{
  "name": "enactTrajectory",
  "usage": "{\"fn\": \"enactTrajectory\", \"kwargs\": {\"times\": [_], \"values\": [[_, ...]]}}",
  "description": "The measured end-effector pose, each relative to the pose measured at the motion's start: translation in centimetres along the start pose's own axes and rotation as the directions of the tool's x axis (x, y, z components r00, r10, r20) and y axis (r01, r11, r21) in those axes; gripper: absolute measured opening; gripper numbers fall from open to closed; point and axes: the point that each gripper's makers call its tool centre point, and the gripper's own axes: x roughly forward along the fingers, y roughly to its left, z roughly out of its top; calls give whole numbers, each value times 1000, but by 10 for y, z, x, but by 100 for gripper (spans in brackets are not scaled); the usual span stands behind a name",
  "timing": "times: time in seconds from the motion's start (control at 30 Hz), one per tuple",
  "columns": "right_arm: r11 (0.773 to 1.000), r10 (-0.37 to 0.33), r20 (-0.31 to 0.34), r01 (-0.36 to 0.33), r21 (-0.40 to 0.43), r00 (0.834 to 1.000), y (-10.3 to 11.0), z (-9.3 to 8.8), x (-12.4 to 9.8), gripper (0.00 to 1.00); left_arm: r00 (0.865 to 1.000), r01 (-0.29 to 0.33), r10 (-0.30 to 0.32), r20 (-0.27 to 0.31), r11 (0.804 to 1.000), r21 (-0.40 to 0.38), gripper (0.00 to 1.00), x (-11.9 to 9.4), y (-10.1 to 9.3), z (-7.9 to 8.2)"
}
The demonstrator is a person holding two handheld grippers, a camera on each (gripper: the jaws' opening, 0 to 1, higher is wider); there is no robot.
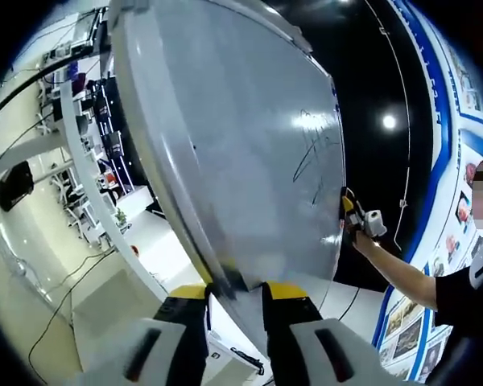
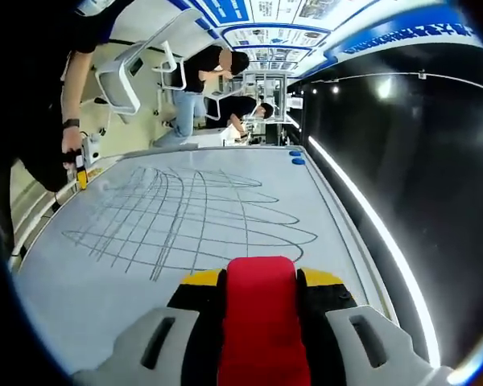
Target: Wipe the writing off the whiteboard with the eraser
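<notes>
The right tool [image 2: 260,281] clamped a red block eraser [image 2: 260,310] over the scribbled white whiteboard [image 2: 201,217], while the left tool [image 1: 236,291] gripped that board's edge.

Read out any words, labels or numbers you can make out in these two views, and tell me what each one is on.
None can be read.
Whiteboard: looping scribbled lines, no letters or numbers.
Blue wall banner: white lettering, too blurred to read.
Wall posters: print too small to read.
Red eraser in the right gripper: no label visible.
</notes>
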Motion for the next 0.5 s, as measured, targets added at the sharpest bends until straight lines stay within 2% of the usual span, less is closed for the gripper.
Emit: {"fn": "enactTrajectory", "kwargs": {"times": [0.5], "values": [[1000, -5, -2, 5, 9, 1000, 27, 1, -1, 37, 1000, -23, 23, -7, 1000, -13, 28, 0, 0, 0]]}}
